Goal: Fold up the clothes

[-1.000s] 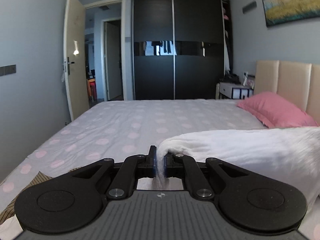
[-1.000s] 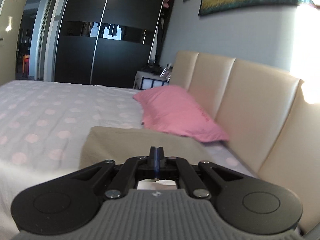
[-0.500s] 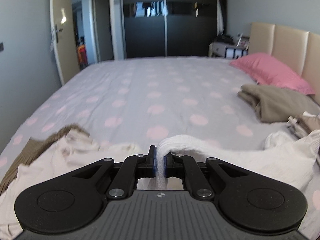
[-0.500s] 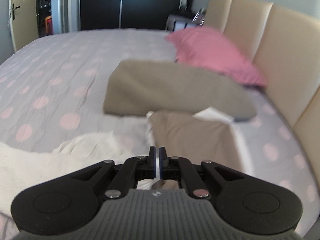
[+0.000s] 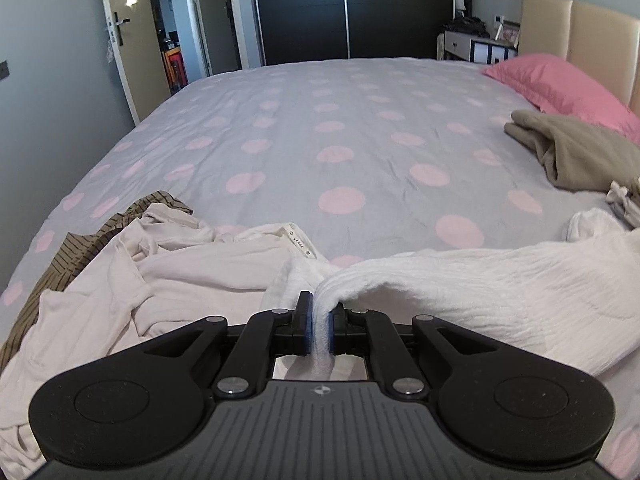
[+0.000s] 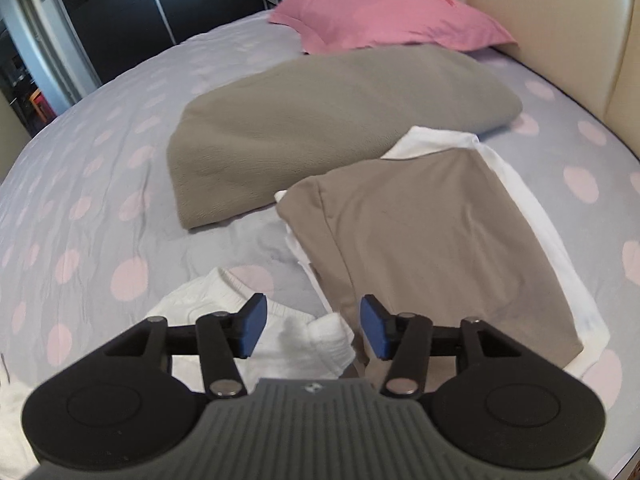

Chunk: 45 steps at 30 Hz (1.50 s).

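A white crinkled garment (image 5: 460, 280) stretches across the near edge of the bed. My left gripper (image 5: 319, 330) is shut on a bunched fold of it, low over the bed. In the right wrist view the same white garment (image 6: 320, 336) lies loose between the blue pads (image 6: 253, 324) of my right gripper (image 6: 313, 326), which stands open just above it. Ahead of that gripper sits a folded tan garment (image 6: 420, 240) on a folded white one (image 6: 532, 208).
A heap of pale pink clothing (image 5: 120, 280) and a brown striped piece (image 5: 92, 236) lie at the near left. A folded grey-brown blanket (image 6: 320, 120) and a pink pillow (image 6: 380, 12) sit near the padded headboard (image 6: 560, 40). The dotted bedsheet (image 5: 320, 128) spreads beyond.
Both grippers have dropped toward the bed and now look down at it. My right gripper has opened and let go of the white garment. My left stays shut on it.
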Available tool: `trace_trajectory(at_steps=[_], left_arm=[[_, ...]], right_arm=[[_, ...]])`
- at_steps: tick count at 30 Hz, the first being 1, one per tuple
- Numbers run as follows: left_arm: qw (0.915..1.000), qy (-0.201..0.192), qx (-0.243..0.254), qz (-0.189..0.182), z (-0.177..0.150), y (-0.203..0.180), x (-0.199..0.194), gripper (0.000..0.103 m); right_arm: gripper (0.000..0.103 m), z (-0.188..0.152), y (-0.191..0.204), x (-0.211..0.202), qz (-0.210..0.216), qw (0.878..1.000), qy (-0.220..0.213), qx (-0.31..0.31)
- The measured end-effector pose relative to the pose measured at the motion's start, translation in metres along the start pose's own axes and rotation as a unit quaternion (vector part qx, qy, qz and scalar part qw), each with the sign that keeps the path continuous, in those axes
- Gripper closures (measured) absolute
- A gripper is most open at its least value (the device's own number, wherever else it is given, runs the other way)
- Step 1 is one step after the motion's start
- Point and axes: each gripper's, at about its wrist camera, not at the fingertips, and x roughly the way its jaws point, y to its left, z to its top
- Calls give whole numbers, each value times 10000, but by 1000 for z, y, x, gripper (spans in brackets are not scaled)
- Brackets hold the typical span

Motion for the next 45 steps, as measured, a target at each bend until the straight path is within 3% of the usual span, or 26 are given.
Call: trace_trajectory(at_steps=[8,12,13,19,24,27,30,34,40,45], left_arm=[[9999,116,61,8,-1,2,9,98],[9999,130,59,-5,-2,2,9,98],[9999,118,55,-9,-1,2,7,98],[9997,-221,-112,-14,2,6,-4,97],[9961,-858,-212,-3,15,6,-30,98],[9912,-1230,-423,-237,25,11,-53,98],[9864,-1407,-602,-592,28,19,-72,98],[9859,-1209,-549,-1016,21,22,-84,98],[9902,-322,337,-1316,-10,-3,-87,98],[9784,716,1119,-1584,-41,-27,-76,98]], right_arm=[[49,-4,-5,21,-89,9974,519,499],[75,-5,-12,24,-34,9958,528,742],[76,-5,-14,24,-13,9955,510,795],[78,0,-14,-2,247,9973,-11,692],[79,12,-23,-35,426,9936,-646,824],[79,21,-31,-63,425,9890,-1149,833],[79,22,-47,-84,333,9860,-1346,922],[80,8,-75,-92,68,9876,-1243,957],[80,-26,-113,-81,-366,9932,-702,852],[80,-54,-128,-61,-692,9955,-87,646]])
